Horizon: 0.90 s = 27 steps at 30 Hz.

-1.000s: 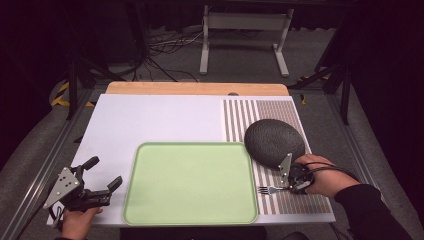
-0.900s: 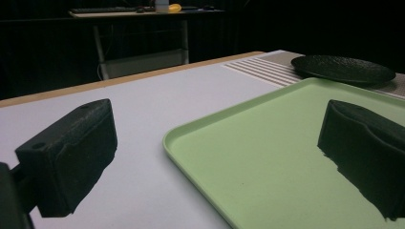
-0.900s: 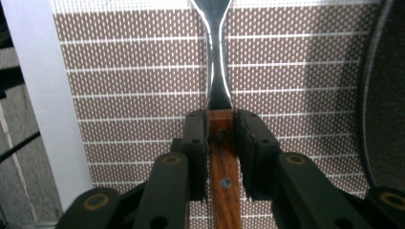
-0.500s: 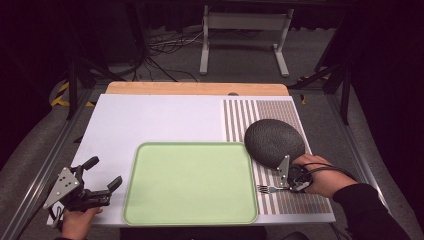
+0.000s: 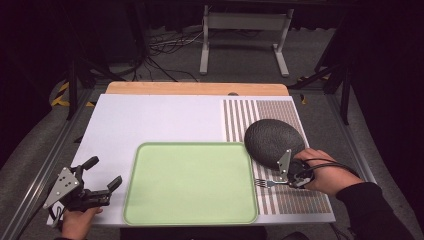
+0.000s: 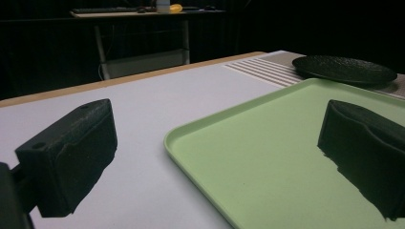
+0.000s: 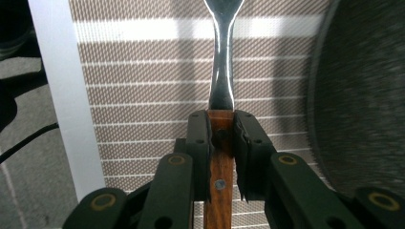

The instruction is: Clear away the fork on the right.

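A fork (image 5: 266, 183) with a wooden handle lies on the striped placemat (image 5: 300, 202), tines pointing left toward the green tray (image 5: 190, 182). My right gripper (image 5: 286, 181) is shut on it. Its jaws have just been closing, and in the right gripper view the pads (image 7: 198, 138) press both sides of the brown handle (image 7: 220, 143), with the steel neck (image 7: 222, 71) running out ahead. A dark round plate (image 5: 272, 140) sits just beyond that hand. My left gripper (image 5: 104, 172) stands open at the table's front left, beside the tray's left rim (image 6: 200, 129), with nothing held between its fingers (image 6: 71, 152).
White board (image 5: 150, 120) covers the table, with a wooden strip (image 5: 195, 88) along the far edge. The plate (image 6: 344, 69) lies past the tray's far corner, and its rim (image 7: 363, 95) is close beside the fork. Metal stand legs and cables are on the floor beyond.
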{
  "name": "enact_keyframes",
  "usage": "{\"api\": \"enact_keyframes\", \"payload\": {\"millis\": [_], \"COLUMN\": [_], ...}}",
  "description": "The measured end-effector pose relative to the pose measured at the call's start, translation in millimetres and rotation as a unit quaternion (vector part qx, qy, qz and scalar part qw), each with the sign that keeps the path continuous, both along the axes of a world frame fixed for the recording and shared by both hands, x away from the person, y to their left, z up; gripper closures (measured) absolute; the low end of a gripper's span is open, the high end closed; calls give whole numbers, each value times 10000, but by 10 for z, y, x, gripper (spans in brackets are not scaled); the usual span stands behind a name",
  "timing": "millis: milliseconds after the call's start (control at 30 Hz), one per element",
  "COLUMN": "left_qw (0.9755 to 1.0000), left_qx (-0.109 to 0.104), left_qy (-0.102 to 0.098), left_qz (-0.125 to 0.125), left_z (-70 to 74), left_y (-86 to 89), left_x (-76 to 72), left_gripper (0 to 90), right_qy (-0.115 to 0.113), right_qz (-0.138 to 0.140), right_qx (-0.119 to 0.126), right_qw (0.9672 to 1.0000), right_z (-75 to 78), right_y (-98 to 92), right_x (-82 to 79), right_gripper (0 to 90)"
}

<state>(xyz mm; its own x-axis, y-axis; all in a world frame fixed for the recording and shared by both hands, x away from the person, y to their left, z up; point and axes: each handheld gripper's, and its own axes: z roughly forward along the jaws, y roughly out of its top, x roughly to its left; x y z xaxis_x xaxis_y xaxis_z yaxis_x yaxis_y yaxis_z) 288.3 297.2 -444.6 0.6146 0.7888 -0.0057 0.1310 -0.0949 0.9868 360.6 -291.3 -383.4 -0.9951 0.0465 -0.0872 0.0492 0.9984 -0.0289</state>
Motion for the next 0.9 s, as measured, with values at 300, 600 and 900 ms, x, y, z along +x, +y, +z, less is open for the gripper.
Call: {"api": "enact_keyframes", "payload": {"millis": [300, 600, 900], "left_qw": [10000, 10000, 10000], "left_qx": [-4, 0, 3], "left_qy": [11, 2, 0], "left_qz": [5, 7, -3], "left_z": [-2, 1, 4], "left_y": [0, 3, 9], "left_x": [1, -2, -1], "left_gripper": [3, 3, 3], "right_qy": [-147, -221, -339], "right_qz": [20, -46, 87], "right_qx": [103, 238, 325], "right_qw": [9998, 9995, 9989], "right_z": [163, 306, 378], "right_y": [153, 369, 649], "right_x": [41, 86, 157], "right_gripper": [781, 780, 781]}}
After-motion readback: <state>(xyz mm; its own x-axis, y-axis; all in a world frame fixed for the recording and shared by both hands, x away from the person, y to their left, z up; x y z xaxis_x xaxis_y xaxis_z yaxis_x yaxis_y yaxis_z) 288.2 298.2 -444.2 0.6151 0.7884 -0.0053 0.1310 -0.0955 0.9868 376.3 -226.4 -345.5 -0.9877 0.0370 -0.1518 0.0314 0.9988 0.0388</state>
